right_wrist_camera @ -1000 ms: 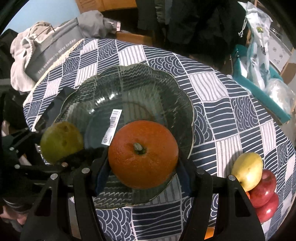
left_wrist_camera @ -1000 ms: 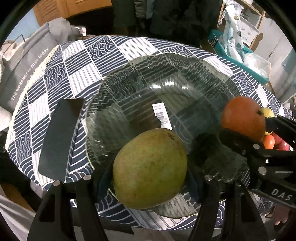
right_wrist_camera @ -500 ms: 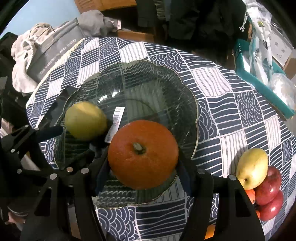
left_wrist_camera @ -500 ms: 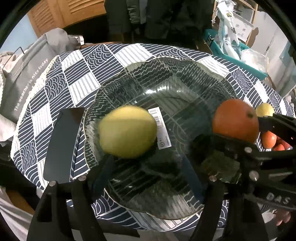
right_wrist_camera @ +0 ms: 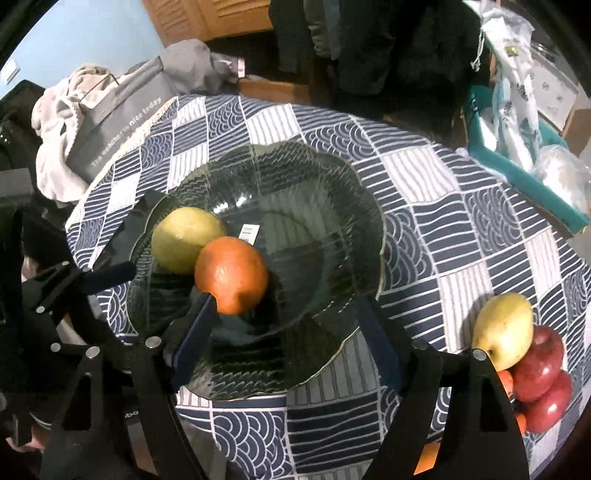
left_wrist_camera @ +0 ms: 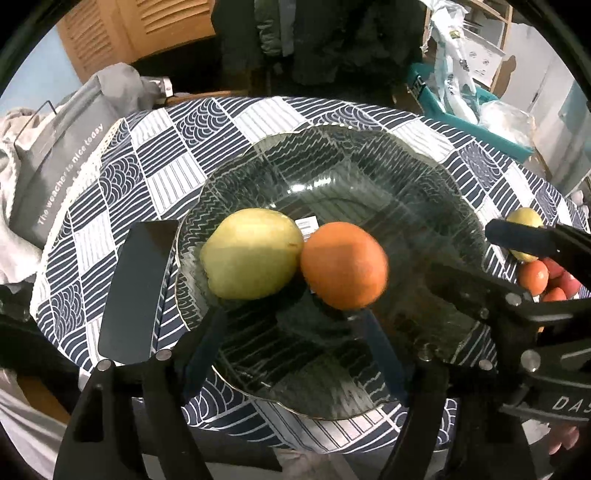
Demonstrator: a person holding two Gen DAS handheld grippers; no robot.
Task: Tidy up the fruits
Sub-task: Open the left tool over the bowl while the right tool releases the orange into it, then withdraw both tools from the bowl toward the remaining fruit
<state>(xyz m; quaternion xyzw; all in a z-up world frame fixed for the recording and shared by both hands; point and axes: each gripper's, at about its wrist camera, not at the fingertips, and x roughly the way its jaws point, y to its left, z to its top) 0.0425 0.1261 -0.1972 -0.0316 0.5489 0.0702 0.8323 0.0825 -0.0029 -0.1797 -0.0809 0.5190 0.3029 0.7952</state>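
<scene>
Pear (left_wrist_camera: 253, 254) and orange (left_wrist_camera: 343, 265) touching inside glass plate (left_wrist_camera: 424, 177) (left gripper (left_wrist_camera: 291, 354) and right gripper (right_wrist_camera: 288, 332) both spread, empty).

A lived-in home is suggested: the round worktop is covered with a navy-and-white patterned tablecloth (right_wrist_camera: 461, 229), dark coats (left_wrist_camera: 325, 33) are hung behind, a grey printed tote bag (right_wrist_camera: 122, 110) and crumpled clothing (right_wrist_camera: 55, 110) are piled beside louvred wooden doors (left_wrist_camera: 122, 33).

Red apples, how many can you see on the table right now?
2. Both sit in the fruit pile at the table's right edge: one red apple just below the yellow pear, the other below that. More may be hidden.
</scene>
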